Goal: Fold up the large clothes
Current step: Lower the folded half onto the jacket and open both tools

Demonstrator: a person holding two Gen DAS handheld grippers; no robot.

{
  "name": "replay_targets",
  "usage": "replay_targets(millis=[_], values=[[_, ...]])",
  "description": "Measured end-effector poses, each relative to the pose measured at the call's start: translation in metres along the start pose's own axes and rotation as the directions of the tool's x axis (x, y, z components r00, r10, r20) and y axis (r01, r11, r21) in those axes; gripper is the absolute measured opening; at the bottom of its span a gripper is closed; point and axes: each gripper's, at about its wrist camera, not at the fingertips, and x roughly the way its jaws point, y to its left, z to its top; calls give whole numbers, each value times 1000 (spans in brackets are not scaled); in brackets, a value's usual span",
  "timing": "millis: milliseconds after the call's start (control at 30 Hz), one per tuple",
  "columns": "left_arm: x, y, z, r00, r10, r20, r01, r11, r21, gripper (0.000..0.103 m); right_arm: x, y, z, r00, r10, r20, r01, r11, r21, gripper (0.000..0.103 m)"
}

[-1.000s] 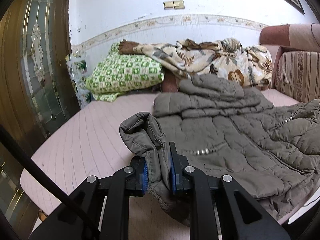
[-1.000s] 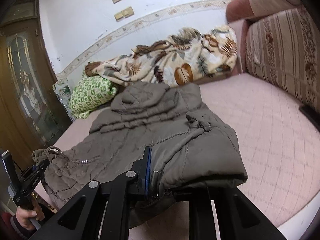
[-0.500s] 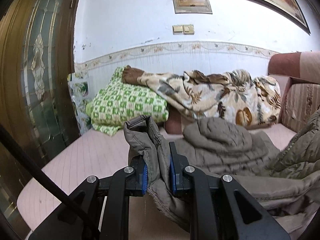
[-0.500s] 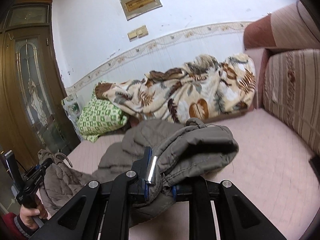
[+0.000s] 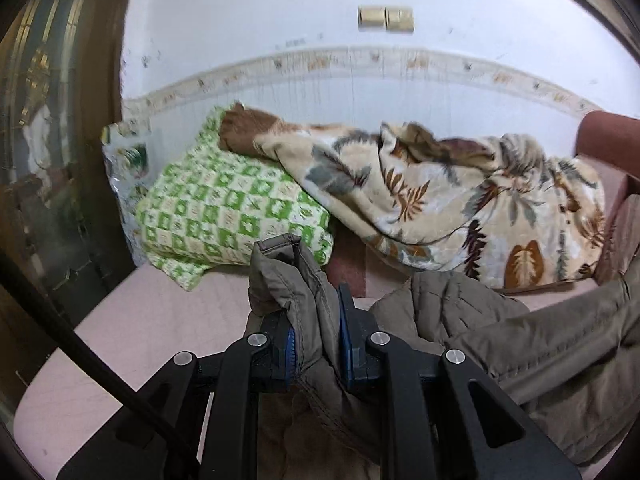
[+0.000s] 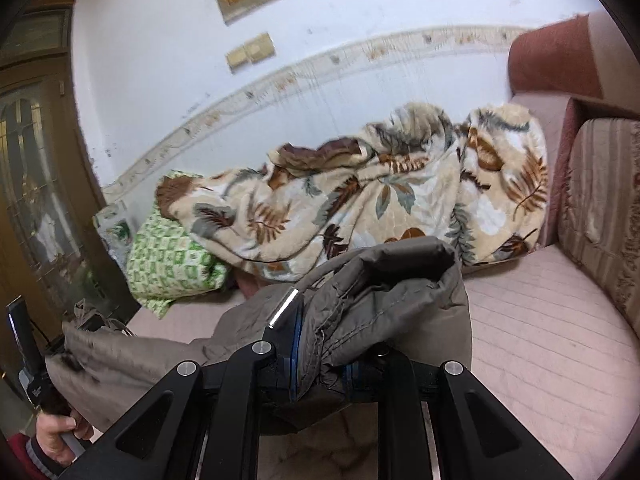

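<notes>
- While both hand-held grippers are raised above a pink quilted bed, each is clamped on one lower corner of an olive-brown padded jacket.
- Left gripper: its two blue-padded fingers are pressed together on a thick fold of the jacket's hem, which stands up between them.
- Right gripper: its fingers are likewise closed on a bunched hem corner; a shiny metal zip pull juts out just above the grip.
- Between the two grips the jacket's bottom edge stretches sideways, so its long axis runs from the grippers away toward the far wall. The hood end lies ahead, resting on the bed near a leaf-patterned blanket.
- In the right wrist view, the person's left hand shows at the lower left, holding its gripper's handle, with jacket fabric draped across from there.
- A green checked pillow sits at the bed's far left, touching the blanket; a striped sofa cushion is at the right.
- Judgement: the hem appears lifted for folding forward over the body. Both hands look about equally near the hem, so the coming move likely depends on carrying both corners evenly toward the hood end.
</notes>
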Motion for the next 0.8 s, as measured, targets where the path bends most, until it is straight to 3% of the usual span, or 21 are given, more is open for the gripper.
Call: replay_targets(millis=[67,233,300,433,500,633,733,800], values=[[27,-4,4,1000,4,-30,-4,1000,-6,18,31,-8,8,1000,-9,-24,9,1000,18,17],[106,-1,7,988,-6,-156,-2,999,-47,31,101,-28,18,994,-51,-95,57,996,65,17],[126,4,5,984,8,-176,-18,998,-57,36,131,-39,15,989,-69,-132,82,992,92,17],[141,16,1,983,73,-169,-78,997,-21,57,172,-58,4,974,-114,-196,140,982,129,18],[145,24,0,981,80,-178,-84,996,-15,59,193,-75,-4,966,-83,-246,137,968,210,20],[142,37,5,978,128,-165,-131,991,-4,64,193,-93,-6,975,19,-223,59,938,341,36],[140,55,14,975,139,-176,-149,988,-43,65,176,-94,4,983,-3,-184,64,943,327,50],[132,62,18,976,140,-165,-152,986,-62,65,155,-96,15,989,-18,-146,63,947,316,51]])
